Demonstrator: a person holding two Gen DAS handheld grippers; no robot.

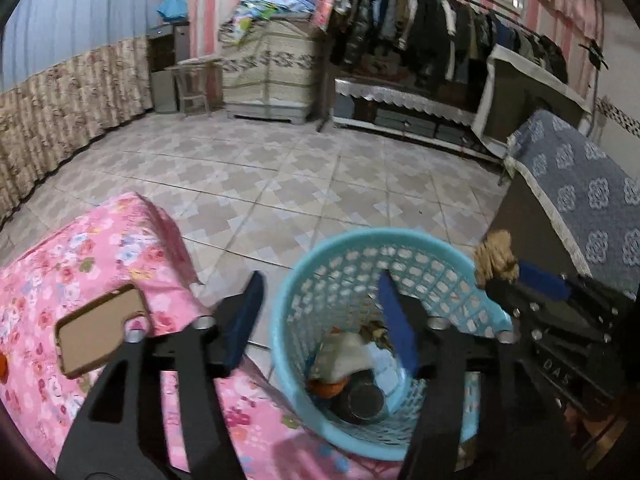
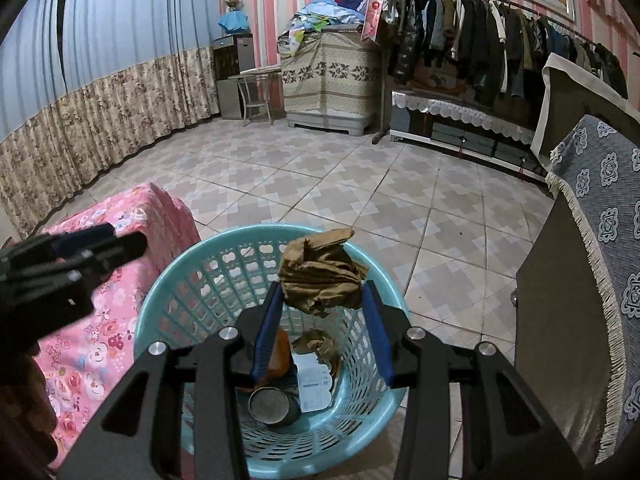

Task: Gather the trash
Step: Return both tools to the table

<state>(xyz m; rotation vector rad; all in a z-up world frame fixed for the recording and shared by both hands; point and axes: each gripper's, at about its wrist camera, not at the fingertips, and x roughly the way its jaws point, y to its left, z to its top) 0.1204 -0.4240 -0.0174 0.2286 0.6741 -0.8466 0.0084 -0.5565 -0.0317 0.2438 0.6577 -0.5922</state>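
Note:
A teal plastic basket [image 1: 320,248] stands on the tiled floor beside a pink floral cover; a tin can [image 1: 366,402], white paper and brown scraps lie inside. My left gripper [image 1: 320,312] hangs open over the basket's left rim with nothing between its fingers. My right gripper [image 2: 322,292] is shut on a crumpled brown paper wad [image 2: 320,280], held above the basket [image 2: 168,280] and its can [image 2: 272,404]. The left wrist view shows the wad [image 1: 496,256] at the basket's right rim. In the right wrist view the left gripper [image 2: 124,240] reaches in from the left.
A phone in a tan case [image 1: 98,328] lies on the pink floral cover [image 1: 80,248]. A dark cabinet under a blue-grey patterned cloth [image 2: 600,208] stands close on the right. Tiled floor [image 2: 320,184] stretches to a clothes rack, a covered chest and curtains.

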